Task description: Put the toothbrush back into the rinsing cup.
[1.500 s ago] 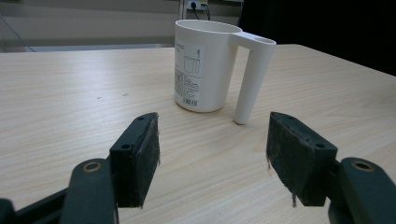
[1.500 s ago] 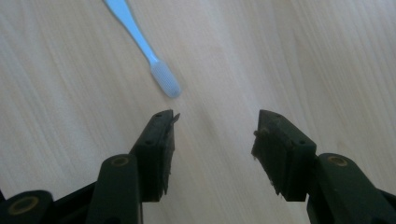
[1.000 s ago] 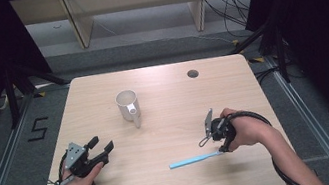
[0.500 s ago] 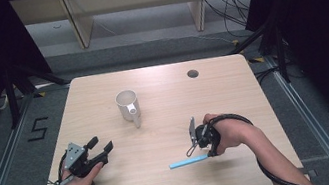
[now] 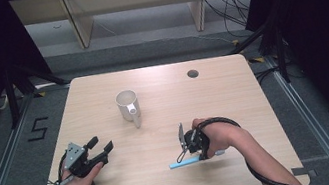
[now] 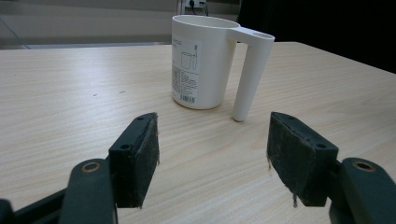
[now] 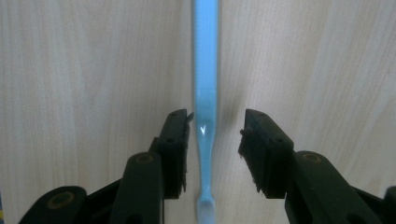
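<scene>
The right hand-held gripper points straight down at the pale wooden counter, and the slim light-blue plastic toothbrush lies flat between its two black jaws. In the right gripper view the handle runs from 12 o'clock down to 6 o'clock through the gap. The jaws stand open: the left pad sits just beside the handle, the right pad is clearly apart from it, so nothing is clamped.

In the high view the toothbrush rests near the counter's front edge, at about 5 o'clock from the counter's middle, directly under the right hand-held gripper, with one end poking out toward 8 o'clock.

The toothbrush is a glossy, translucent pale blue. Its handle is narrow and straight, and it pinches to a thin neck before widening again at the bottom of the right gripper view.

The left hand-held gripper is low over the counter, jaws wide open and empty, facing a white plastic cup with a long tubular handle at its 12 o'clock.
</scene>
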Tool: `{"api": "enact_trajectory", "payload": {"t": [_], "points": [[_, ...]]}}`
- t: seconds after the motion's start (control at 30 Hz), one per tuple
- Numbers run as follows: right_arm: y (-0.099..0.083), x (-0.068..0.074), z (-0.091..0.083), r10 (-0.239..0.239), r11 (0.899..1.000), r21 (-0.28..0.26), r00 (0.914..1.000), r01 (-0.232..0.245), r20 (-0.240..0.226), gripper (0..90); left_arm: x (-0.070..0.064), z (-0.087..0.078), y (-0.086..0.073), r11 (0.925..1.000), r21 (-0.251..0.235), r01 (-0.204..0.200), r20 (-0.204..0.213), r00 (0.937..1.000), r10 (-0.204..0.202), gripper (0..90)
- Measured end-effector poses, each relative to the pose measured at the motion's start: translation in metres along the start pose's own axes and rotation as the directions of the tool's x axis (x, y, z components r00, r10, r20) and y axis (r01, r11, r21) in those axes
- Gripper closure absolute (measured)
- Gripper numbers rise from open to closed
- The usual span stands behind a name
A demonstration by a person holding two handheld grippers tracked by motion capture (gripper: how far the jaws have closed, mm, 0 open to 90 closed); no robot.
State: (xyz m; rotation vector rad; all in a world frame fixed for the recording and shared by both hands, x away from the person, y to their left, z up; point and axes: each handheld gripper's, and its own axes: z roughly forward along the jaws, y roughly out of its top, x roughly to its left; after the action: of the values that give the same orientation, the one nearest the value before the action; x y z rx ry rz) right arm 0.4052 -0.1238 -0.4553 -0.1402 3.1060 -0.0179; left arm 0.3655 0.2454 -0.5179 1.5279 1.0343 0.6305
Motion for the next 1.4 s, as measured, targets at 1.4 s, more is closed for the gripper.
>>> {"api": "enact_trajectory", "payload": {"t": [1.4], "points": [[0.013, 0.001, 0.019, -0.025, 0.999, 0.020, 0.9989, 0.026, -0.039, 71.3, 0.001, -0.002, 0.003, 0.9999, -0.005, -0.015, 0.001, 0.9999, 0.015, 32.9]]}}
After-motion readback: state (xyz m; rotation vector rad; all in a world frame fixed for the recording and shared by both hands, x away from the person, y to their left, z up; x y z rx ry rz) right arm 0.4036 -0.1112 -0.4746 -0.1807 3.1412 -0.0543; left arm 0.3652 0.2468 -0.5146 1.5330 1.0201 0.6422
